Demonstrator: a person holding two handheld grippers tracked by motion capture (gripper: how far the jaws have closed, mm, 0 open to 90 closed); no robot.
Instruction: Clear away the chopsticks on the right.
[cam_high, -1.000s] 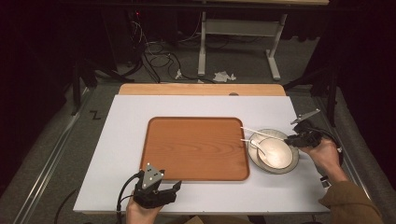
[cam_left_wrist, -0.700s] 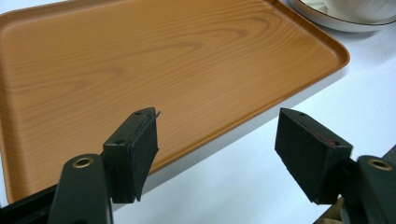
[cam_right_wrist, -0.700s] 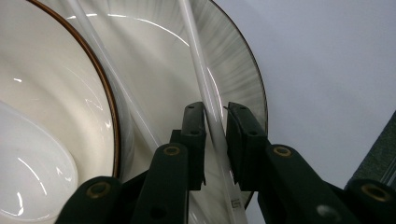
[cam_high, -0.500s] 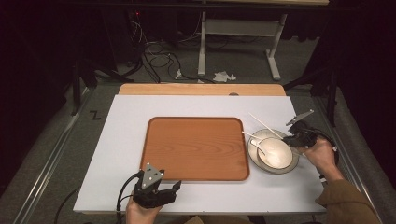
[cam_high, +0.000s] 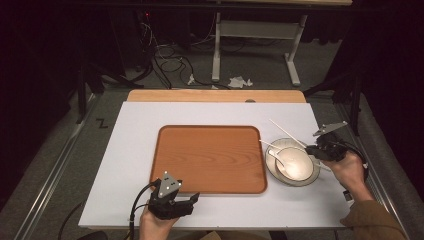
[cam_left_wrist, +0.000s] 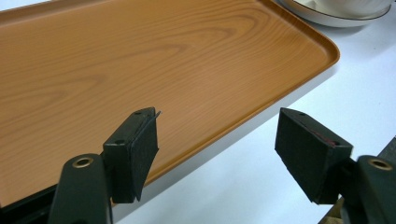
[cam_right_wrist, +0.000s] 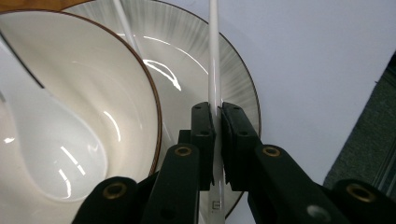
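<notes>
The right gripper (cam_right_wrist: 215, 135) has lifted one white chopstick (cam_right_wrist: 214, 60) clear of the plate (cam_right_wrist: 233, 70), fingers clamped on it; the left gripper (cam_left_wrist: 217, 149) waits, fingers wide, beside the tray (cam_left_wrist: 140, 56).

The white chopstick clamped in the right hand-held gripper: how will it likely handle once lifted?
The chopstick looks thin, straight and glossy, so it is probably stiff and light but slippery. The right hand-held gripper pinches it near one end, so it may pivot between the pads. If dropped, it could roll off the plate.
</notes>
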